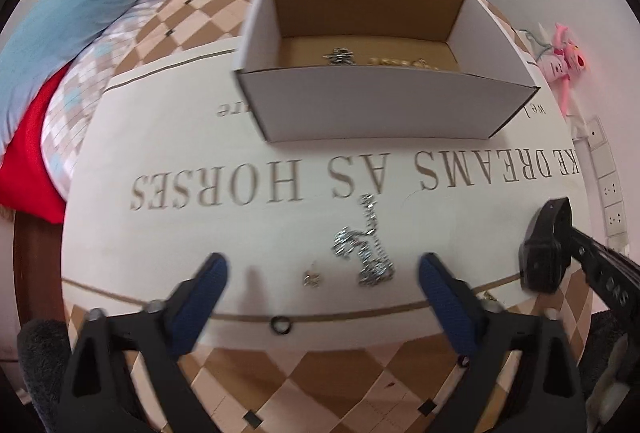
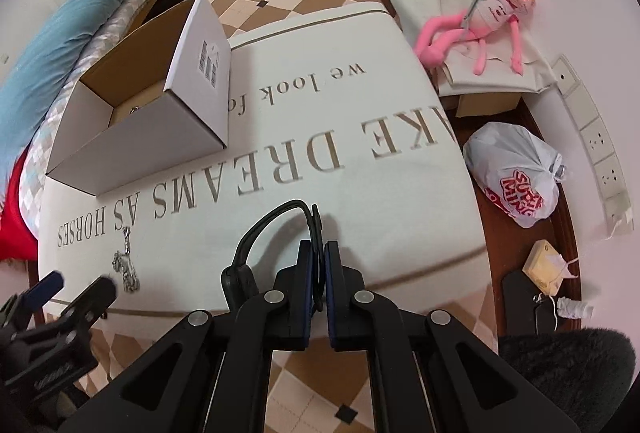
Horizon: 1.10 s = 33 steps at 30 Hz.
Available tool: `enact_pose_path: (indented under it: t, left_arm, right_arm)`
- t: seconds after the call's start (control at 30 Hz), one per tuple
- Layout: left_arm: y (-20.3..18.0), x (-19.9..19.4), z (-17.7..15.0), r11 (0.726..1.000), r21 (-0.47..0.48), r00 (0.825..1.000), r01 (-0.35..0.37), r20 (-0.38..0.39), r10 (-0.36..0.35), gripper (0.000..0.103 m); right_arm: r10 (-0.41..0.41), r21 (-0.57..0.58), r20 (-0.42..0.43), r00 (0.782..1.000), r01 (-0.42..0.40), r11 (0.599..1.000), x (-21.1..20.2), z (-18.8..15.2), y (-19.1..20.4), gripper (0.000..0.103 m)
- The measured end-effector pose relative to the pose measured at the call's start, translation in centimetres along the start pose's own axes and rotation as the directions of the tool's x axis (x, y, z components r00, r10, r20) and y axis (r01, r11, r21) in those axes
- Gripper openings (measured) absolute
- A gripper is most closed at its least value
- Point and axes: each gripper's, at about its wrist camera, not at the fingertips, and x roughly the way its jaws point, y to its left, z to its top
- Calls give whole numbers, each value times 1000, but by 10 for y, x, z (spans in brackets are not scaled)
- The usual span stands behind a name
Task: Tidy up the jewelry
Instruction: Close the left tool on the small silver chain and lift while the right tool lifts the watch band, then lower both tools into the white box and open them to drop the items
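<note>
Hovering left gripper [image 1: 322, 269], jaws spread wide, straddles silver chain [image 1: 365, 245] on surface; lower straight, pinch bundle's thickest clump. Right gripper [image 2: 319, 265] clenched on black watch [image 2: 276, 233]. Beyond, cardboard box [image 1: 372, 105]: left view shows jewelry inside; right view barely sees in, adds pink toy [image 2: 480, 21].

Cream printed cloth [image 1: 200, 137] over checkered table cover [image 1: 320, 373].
On the cloth: open cardboard box [image 1: 376, 105], silver chain [image 1: 366, 249], small silver piece [image 1: 312, 277] beside it, black ring [image 1: 281, 325] at near border.
</note>
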Motion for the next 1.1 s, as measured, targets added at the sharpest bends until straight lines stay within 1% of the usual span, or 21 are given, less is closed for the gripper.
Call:
enact_pose_path:
  t: [0.03,0.07,0.13,0.17,0.2,0.23,0.27,0.3,0.4,0.43,0.47,0.5,0.67,0.8,0.87,1.03,1.1]
  left_arm:
    - [-4,4,1,1000,13,1000,-2,-11,2,72]
    - [-6,7,2,1000,21,1000,-1,-18,1,68]
    - [-13,14,3,999,48,999,-4,-36,6,47]
    - [-16,14,3,998,54,1000,9,-27,-8,43]
    - [-17,15,4,998,61,1000,15,-21,-14,34]
    - [-19,15,5,997,68,999,40,-22,-39,21]
    - [-21,15,5,996,72,999,42,-23,-41,14]
    - [-23,16,5,996,82,999,42,-22,-40,11]
    - [-21,17,6,996,70,998,62,-24,-61,10]
    - [-19,17,7,996,62,997,71,-24,-70,8]
    - [-17,15,7,996,55,997,77,-22,-75,3]
    - [-15,12,7,994,42,995,96,-20,-95,2]
    - [1,-12,7,985,9,985,171,-3,-171,2]
    - [17,-47,11,970,-19,969,244,42,-243,2]
    - [20,-64,18,964,-24,962,266,68,-264,2]
    - [29,-113,45,940,-34,931,341,154,-332,2]
    - [34,-132,62,932,-24,916,362,194,-351,2]
  right_arm:
    - [2,14,0,1000,-2,1000,0,-3,-3,6]
    - [4,23,0,1000,-4,1000,0,-5,-5,6]
    - [6,37,-3,1000,-6,999,2,-6,-9,6]
    - [10,45,-5,1000,-9,999,2,-6,-11,6]
    - [13,51,-6,1000,-13,999,3,-6,-12,6]
    - [14,54,-6,1000,-14,998,4,-6,-14,6]
    - [15,55,-5,1000,-14,998,4,-6,-16,6]
    - [16,56,-5,1000,-16,998,3,-5,-16,6]
    - [22,59,-4,1000,-21,998,3,-4,-15,6]
    - [26,60,-3,1000,-26,998,2,-3,-15,6]
    - [29,60,2,1000,-30,998,1,-3,-14,6]
    - [34,61,6,999,-34,998,-1,-2,-14,6]
    - [83,54,37,996,-85,995,-22,2,-7,6]
    - [133,40,76,988,-136,990,-47,8,1,6]
    - [159,34,93,983,-162,986,-59,11,5,6]
    - [225,-2,146,963,-227,974,-96,28,20,6]
    - [256,-20,160,953,-256,966,-108,41,27,6]
